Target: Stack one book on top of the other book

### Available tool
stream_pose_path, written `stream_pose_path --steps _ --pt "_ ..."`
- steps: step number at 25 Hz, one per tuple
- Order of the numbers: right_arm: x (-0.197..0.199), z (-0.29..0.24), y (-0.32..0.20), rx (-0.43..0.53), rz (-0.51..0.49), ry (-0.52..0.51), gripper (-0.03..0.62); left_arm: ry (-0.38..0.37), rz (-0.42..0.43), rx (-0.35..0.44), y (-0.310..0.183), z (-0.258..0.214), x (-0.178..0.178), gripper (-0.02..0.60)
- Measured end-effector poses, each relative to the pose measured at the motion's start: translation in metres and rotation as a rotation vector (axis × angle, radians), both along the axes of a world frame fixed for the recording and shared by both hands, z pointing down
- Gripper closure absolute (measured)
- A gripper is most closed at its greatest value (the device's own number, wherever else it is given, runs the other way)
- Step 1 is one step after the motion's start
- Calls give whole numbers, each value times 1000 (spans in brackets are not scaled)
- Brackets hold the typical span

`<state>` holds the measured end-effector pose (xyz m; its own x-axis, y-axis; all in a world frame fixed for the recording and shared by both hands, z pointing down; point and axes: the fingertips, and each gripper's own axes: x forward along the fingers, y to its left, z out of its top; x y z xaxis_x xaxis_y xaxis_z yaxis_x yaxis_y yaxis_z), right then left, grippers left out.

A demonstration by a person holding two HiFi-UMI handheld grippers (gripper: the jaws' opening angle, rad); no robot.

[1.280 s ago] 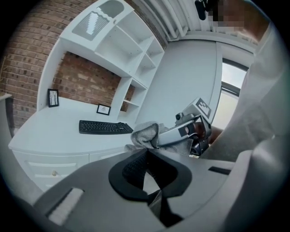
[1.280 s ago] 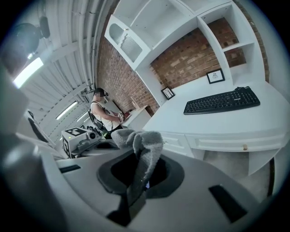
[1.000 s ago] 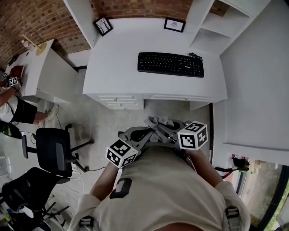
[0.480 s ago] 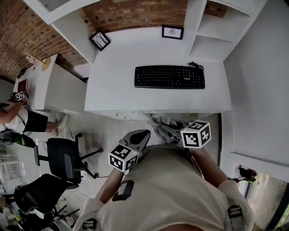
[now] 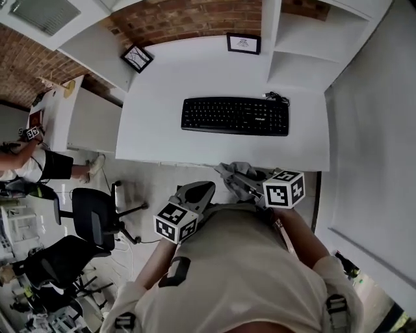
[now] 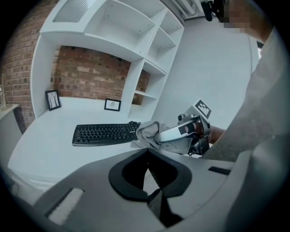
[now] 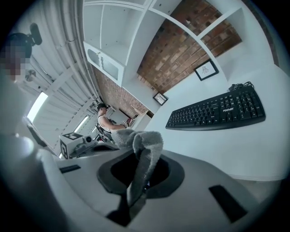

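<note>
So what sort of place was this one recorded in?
Probably an office or study: a white desk with a black keyboard, built-in shelves against a brick wall, and office chairs on the floor.

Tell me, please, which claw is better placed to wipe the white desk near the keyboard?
The right one, I think. The right claw is shut on the grey cloth, near the front edge of the desk and the keyboard. The left claw is shut with nothing in it.
</note>
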<state>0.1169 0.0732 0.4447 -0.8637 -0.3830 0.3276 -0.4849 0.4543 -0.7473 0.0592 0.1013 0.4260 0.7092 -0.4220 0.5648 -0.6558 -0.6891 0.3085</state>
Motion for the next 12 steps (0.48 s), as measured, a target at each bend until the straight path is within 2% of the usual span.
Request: stream_pose_path --steps 4,8,12 --pt "3 17 -5 -17 -40 33 569 -30 -39 -14 -10 1 3 578" --pt "-3 20 -27 23 -43 75 569 -38 -40 -9 -19 5 4 578" --pt "-26 25 -40 60 -103 141 569 -18 -65 2 -35 8 -10 578"
